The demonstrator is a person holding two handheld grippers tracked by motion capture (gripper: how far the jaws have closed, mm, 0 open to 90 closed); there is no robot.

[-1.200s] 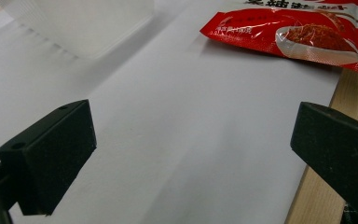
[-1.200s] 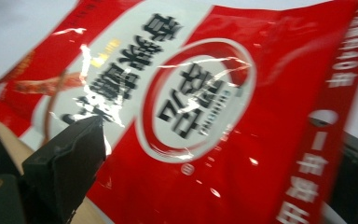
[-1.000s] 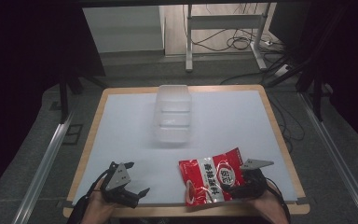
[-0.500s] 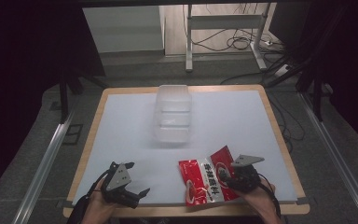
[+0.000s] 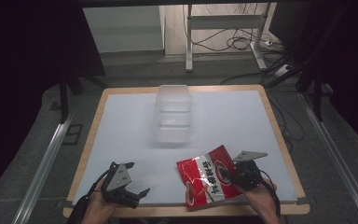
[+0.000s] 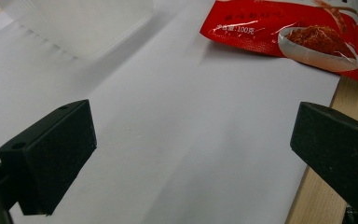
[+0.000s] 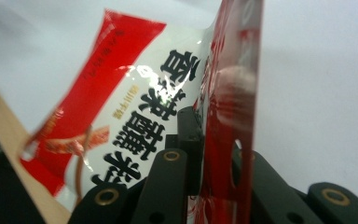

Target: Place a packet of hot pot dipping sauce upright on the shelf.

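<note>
The right gripper (image 5: 230, 176) has just been closing its jaws, and they now pinch the right edge of the red packet (image 5: 208, 179), which runs up between them in the right gripper view (image 7: 228, 116). The packet lies near the front edge of the white mat (image 5: 223, 116), right of centre, with most of it spreading left of the jaws and its right edge lifted where they clamp it. The left gripper (image 5: 129, 191) rests at the front left of the mat, well apart from the packet, with its jaws wide and nothing between them. In the left gripper view the packet (image 6: 298, 32) lies beyond the jaws, up and to the right. A clear tub (image 5: 172, 114) stands farther back, mid-table.
</note>
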